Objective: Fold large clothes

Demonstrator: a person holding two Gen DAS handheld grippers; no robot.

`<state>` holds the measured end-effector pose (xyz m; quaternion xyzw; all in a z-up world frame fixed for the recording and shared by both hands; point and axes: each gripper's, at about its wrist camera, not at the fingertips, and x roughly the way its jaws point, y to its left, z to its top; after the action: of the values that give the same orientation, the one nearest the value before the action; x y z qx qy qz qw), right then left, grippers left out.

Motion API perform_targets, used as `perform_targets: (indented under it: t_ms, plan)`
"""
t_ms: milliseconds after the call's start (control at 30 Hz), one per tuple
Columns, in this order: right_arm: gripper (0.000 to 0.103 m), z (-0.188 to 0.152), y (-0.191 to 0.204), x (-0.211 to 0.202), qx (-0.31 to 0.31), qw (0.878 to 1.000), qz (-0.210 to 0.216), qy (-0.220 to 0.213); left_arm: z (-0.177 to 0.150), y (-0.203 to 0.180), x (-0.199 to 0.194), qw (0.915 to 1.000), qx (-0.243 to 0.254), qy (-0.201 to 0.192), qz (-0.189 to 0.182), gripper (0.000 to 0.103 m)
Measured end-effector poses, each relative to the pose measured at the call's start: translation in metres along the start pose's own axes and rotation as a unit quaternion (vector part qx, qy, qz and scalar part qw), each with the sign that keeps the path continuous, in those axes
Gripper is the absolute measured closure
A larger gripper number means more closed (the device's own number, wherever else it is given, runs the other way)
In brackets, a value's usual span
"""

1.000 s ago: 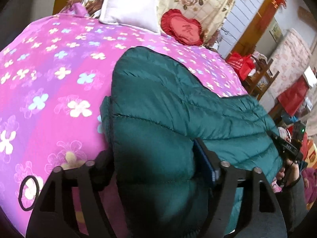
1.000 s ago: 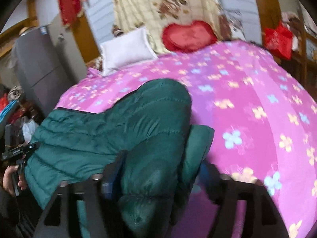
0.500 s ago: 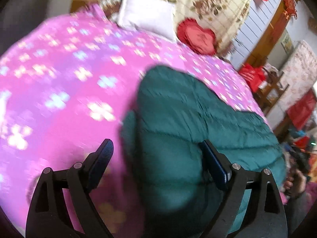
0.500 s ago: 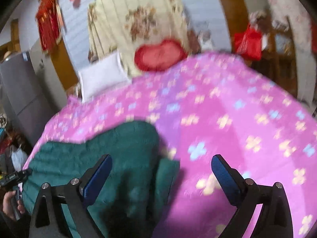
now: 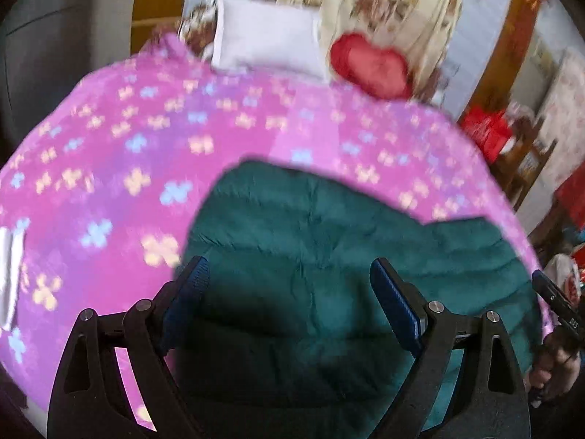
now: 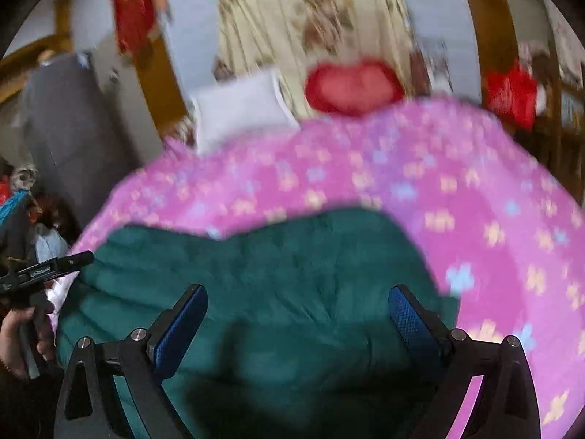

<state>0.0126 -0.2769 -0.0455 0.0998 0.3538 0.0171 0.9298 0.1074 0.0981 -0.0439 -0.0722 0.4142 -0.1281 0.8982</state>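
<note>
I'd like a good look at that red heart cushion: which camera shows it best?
The left wrist view: the red heart cushion is nearer, less smeared, beside the white pillow. The right wrist view shows the whole cushion too, but blurrier.

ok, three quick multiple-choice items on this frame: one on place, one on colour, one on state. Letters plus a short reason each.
1. Where does the white rectangular pillow lie?
A. at the far end of the pink flowered bedspread, beside the red heart-shaped cushion
B. on top of the jacket
C. on the floor

2. What colour is the quilted puffer jacket?
A. black
B. dark green
C. red

3. How do the left gripper and right gripper stand?
A. both shut on the jacket
B. only the left one grips
C. both open, gripping nothing

Answers: 1 A, pillow and cushion sit side by side at the bed's far end. 2 B, the fabric is teal-green in both views. 3 C, the blue pads stand wide apart above the jacket, having just been opening.
</note>
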Motion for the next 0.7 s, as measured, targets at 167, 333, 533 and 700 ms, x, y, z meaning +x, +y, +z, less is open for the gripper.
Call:
perform_targets:
  t_ms: [167,333,533,700]
  plan:
    - [0.002,-0.013,-0.014,0.026,0.009,0.998,-0.008,0.054,-0.015,-0.009,0.011,0.9993,0.024,-0.007,0.027,0.010]
    - [0.000,-0.015,-0.014,0.026,0.001,0.999,-0.010,0.049,-0.018,-0.010,0.016,0.9989,0.027,-0.012,0.037,0.004]
    - [0.000,-0.016,-0.015,0.026,0.008,0.999,-0.014,0.045,-0.017,-0.008,0.017,0.9990,0.021,-0.016,0.035,0.003]
    - [0.000,-0.017,-0.015,0.025,0.006,0.999,-0.013,0.042,-0.015,-0.005,0.019,0.9994,0.011,-0.009,0.033,0.002]
